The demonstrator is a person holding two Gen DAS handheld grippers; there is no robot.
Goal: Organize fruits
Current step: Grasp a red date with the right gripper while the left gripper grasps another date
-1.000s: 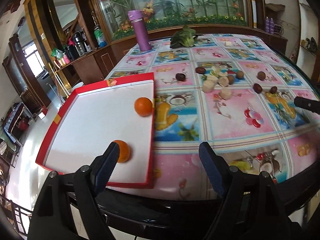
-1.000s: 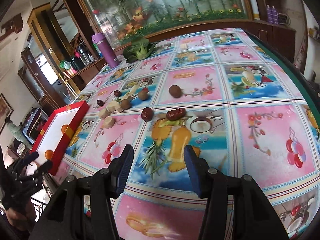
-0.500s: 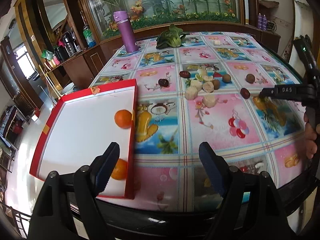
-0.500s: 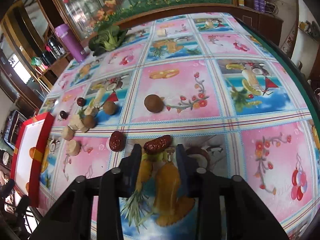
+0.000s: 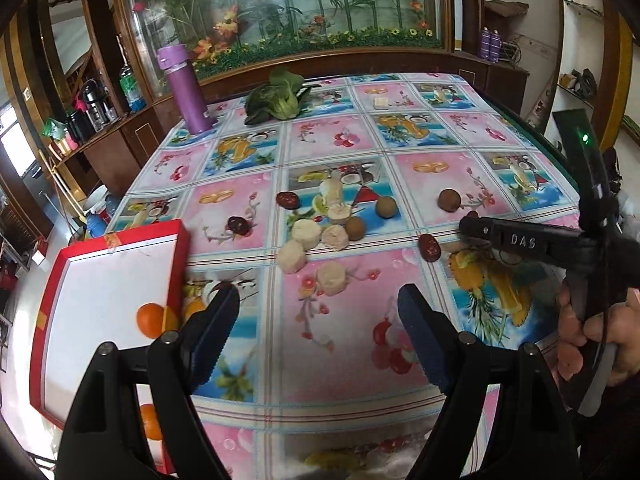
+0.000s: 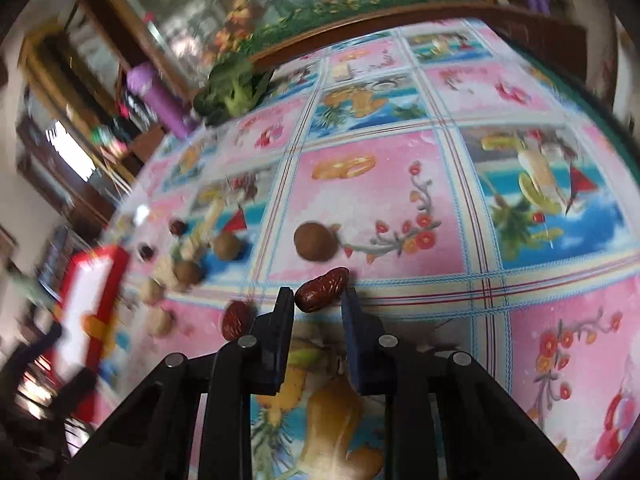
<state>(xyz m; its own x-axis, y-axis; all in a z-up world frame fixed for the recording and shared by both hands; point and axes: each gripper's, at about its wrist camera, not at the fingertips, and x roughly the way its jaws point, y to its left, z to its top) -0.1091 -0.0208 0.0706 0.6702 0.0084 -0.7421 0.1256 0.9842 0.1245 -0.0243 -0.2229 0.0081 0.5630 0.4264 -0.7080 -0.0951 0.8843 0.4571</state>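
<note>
The only readable text was the raised letters "DAS" on the black arm of the right gripper [image 5: 466,229], seen from the left wrist view. No other labels, brands, numbers or signs could be read anywhere.

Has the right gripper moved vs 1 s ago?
Yes. The right gripper has advanced across the tablecloth to the red date, which now sits between its narrowed fingers; earlier the date lay well ahead.

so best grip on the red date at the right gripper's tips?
Across its narrow middle, from the near side, low. The red date lies slanted, long axis running left to right between the right gripper fingers; its ends taper, so avoid them.
</note>
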